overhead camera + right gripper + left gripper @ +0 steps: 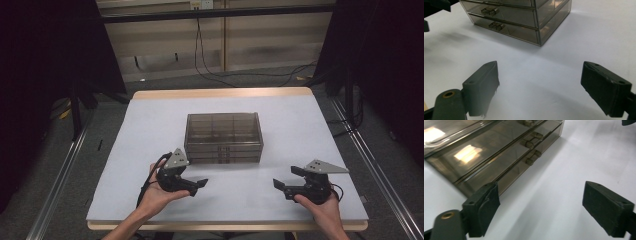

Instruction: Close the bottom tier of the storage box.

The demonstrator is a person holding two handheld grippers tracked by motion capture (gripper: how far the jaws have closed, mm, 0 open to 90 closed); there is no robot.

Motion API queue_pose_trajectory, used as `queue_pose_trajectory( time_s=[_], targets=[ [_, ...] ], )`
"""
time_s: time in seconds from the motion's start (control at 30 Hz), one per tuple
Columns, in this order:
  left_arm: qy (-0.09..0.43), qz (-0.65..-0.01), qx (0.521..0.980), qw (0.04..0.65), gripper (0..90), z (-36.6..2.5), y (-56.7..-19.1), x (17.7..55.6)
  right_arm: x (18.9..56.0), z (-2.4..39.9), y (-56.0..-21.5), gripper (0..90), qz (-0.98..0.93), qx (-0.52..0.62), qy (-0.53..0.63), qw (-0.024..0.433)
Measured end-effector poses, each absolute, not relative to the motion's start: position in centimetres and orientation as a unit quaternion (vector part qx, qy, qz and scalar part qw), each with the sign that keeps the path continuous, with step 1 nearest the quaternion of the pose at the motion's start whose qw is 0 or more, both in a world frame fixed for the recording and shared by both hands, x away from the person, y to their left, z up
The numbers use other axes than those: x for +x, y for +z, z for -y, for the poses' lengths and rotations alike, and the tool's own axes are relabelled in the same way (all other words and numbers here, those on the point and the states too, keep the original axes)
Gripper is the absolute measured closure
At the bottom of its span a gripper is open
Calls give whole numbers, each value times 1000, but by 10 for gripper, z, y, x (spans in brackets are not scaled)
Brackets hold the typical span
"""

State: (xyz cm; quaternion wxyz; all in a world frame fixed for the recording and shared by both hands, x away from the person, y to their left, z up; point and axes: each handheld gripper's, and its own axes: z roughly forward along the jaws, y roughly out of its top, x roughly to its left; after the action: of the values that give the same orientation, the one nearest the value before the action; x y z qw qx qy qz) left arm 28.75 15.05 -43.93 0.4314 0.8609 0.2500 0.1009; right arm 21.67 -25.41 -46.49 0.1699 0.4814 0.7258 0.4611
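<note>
Your left gripper (199, 185) and right gripper (280, 186), both jaws wide and empty, sit low in the frame before the closed smoky drawer box (223, 137) at centre; you seem between steps, so next pick a drawer handle (496, 25).

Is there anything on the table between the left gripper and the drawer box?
Nothing visible. Bare white table lies between the left gripper, fingers open and empty, and the drawer box.
</note>
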Motion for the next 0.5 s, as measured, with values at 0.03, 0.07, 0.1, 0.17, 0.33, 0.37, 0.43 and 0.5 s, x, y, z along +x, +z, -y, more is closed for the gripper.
queue_pose_trajectory(
  time_s=[0.03, 0.07, 0.1, 0.17, 0.33, 0.37, 0.43, 0.5],
  targets=[
    [103, -254, 860, 430, 98, -154, -440, 286, 217, 255, -465, 146, -726, 481, 461, 170],
    [107, -249, 861, 430, 87, -157, -440, 285, 217, 255, -465, 146, -725, 483, 461, 170],
    [106, -256, 859, 430, 82, -160, -440, 284, 217, 254, -465, 146, -726, 482, 461, 170],
    [107, -255, 859, 432, 74, -166, -440, 282, 217, 254, -465, 145, -726, 481, 461, 170],
    [111, -250, 852, 446, 34, -180, -439, 272, 217, 254, -465, 145, -726, 482, 460, 170],
    [110, -252, 851, 448, 36, -184, -439, 270, 217, 254, -465, 145, -725, 482, 461, 170],
    [112, -261, 846, 452, 27, -189, -441, 267, 216, 255, -465, 145, -725, 482, 461, 170],
    [114, -270, 841, 455, 31, -195, -442, 264, 216, 255, -465, 145, -725, 482, 461, 171]
  ],
)
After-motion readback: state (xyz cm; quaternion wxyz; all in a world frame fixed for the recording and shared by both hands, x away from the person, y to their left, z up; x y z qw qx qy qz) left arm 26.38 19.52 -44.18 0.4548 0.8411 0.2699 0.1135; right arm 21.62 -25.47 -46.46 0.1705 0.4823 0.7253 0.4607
